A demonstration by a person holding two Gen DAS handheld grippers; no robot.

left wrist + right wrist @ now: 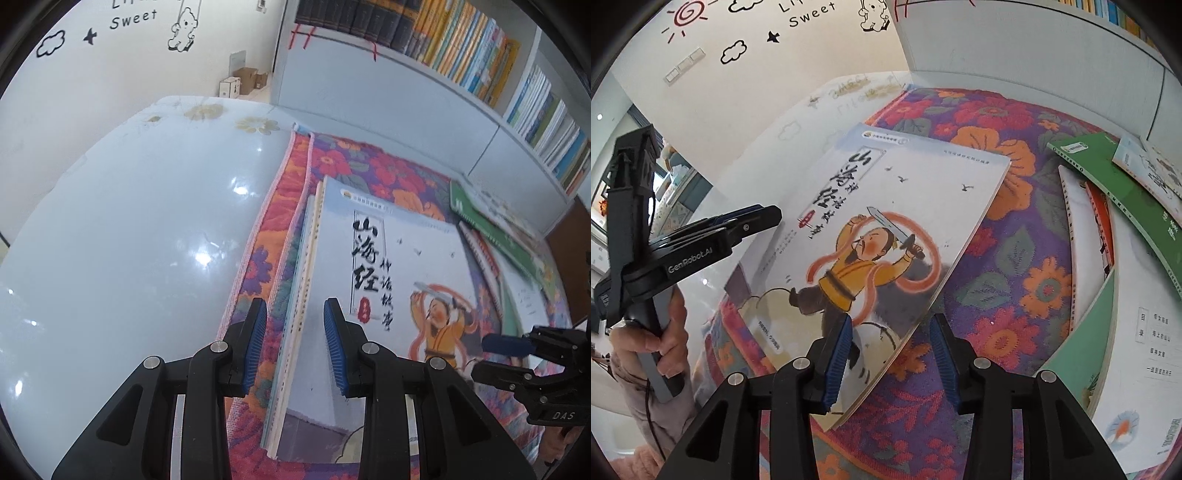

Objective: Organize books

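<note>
A small stack of thin books, topped by a white picture book with a sword-waving figure on its cover, lies tilted over the floral cloth. My left gripper is shut on the stack's spine edge, one pad left of the spines and one over the cover. In the right wrist view the left gripper clamps the picture book at its left edge. My right gripper is open and straddles the book's near corner; the right pad stands clear of it. The right gripper also shows at the left wrist view's right edge.
More books lie scattered on the cloth to the right: a green one, a pale green one and others beneath. A glossy white table lies left of the cloth. A filled bookshelf runs behind. A person's hand holds the left gripper's handle.
</note>
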